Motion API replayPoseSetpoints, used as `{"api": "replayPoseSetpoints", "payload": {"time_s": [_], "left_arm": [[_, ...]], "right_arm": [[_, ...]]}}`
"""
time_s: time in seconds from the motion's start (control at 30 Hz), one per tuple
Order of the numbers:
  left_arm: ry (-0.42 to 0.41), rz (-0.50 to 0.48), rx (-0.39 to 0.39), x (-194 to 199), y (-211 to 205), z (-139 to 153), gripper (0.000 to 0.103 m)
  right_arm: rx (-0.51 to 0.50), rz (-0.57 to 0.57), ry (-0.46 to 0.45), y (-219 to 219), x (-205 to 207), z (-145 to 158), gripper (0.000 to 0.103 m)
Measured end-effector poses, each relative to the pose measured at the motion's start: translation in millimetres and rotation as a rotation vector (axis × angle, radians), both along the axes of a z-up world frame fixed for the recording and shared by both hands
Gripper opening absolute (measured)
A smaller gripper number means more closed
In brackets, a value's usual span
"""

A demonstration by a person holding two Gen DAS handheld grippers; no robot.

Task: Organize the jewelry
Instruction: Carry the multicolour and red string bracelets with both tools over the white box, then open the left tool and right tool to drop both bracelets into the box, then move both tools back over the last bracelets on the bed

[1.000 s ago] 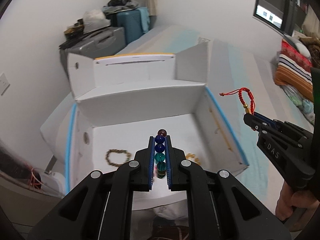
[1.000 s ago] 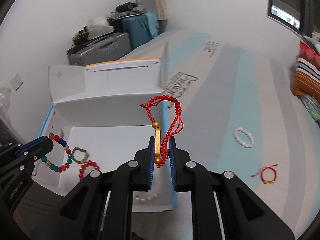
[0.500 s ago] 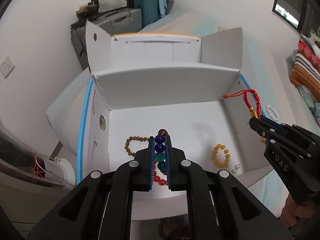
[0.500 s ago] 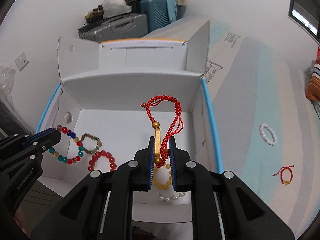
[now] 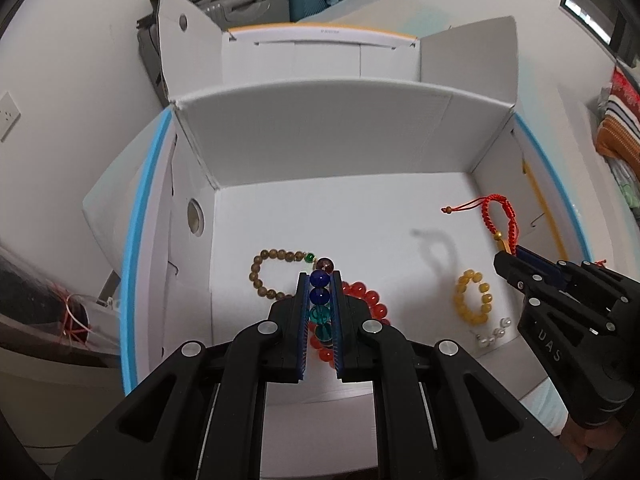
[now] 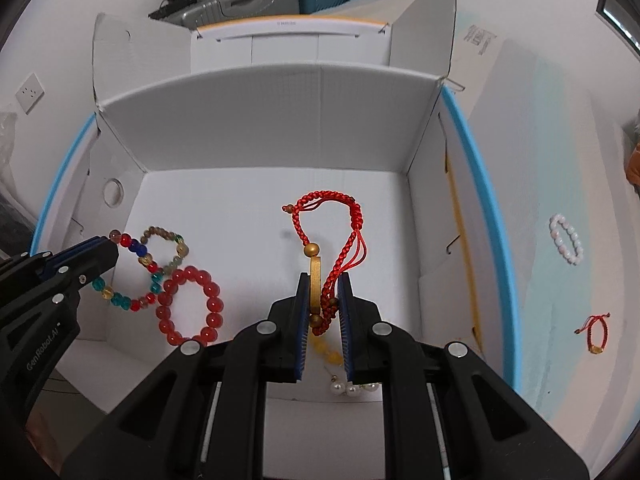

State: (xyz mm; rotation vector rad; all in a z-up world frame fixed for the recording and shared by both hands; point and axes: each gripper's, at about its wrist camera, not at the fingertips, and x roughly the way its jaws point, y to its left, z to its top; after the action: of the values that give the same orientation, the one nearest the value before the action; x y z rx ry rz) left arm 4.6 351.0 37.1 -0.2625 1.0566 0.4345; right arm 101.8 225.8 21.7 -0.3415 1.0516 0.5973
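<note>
An open white box (image 5: 320, 144) (image 6: 280, 120) holds a brown bead bracelet (image 5: 264, 264) (image 6: 168, 234), a red bead bracelet (image 6: 188, 304) (image 5: 366, 294), a yellow bead bracelet (image 5: 474, 296) and small pearls (image 5: 494, 334) (image 6: 350, 390). My left gripper (image 5: 320, 280) (image 6: 108, 246) is shut on a multicolour bead bracelet (image 5: 320, 298) (image 6: 128, 276) above the box's left side. My right gripper (image 6: 323, 280) (image 5: 508, 258) is shut on a red cord bracelet (image 6: 332, 236) (image 5: 494, 216) with a gold bar, above the box's right side.
On the pale blue and white surface right of the box lie a white bead bracelet (image 6: 566, 238) and a small red cord bracelet (image 6: 596, 332). Suitcases (image 5: 248, 0) stand behind the box against the wall. Striped cushions (image 5: 618, 124) lie at the far right.
Both grippers have moved forward and down over the open box with their bracelets. The box floor and the jewelry on it now fill both views.
</note>
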Motion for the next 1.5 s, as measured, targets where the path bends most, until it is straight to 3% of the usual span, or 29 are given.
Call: {"api": "replayPoseSetpoints", "payload": {"time_s": [0.33,0.47,0.57,0.7,0.77,1.2,1.5], "left_arm": [[0.016,0.011,-0.005,-2.4,6.6,-10.1,0.013],[-0.008,0.031,0.005,-8.7,8.3,-1.4,0.04],[-0.038,0.044,0.029,-15.4,8.3,10.9,0.051],[-0.073,0.058,0.04,-22.6,9.9,25.3,0.067],[-0.09,0.064,0.048,-25.6,9.0,31.8,0.069],[-0.193,-0.006,0.075,-19.6,-41.2,70.8,0.093],[-0.229,-0.101,0.084,11.9,-96.6,85.2,0.097]], "right_arm": [[-0.011,0.022,0.007,9.1,-8.4,-8.9,0.018],[0.007,0.035,-0.013,8.4,-15.5,-1.4,0.04],[0.026,0.038,-0.032,4.8,-19.4,9.2,0.056],[0.058,0.034,-0.076,-4.3,-26.6,29.0,0.071],[0.071,0.026,-0.103,-11.7,-28.5,39.6,0.077],[0.093,-0.08,-0.243,-83.5,-24.1,84.1,0.093],[0.118,-0.2,-0.259,-156.1,1.9,98.1,0.095]]}}
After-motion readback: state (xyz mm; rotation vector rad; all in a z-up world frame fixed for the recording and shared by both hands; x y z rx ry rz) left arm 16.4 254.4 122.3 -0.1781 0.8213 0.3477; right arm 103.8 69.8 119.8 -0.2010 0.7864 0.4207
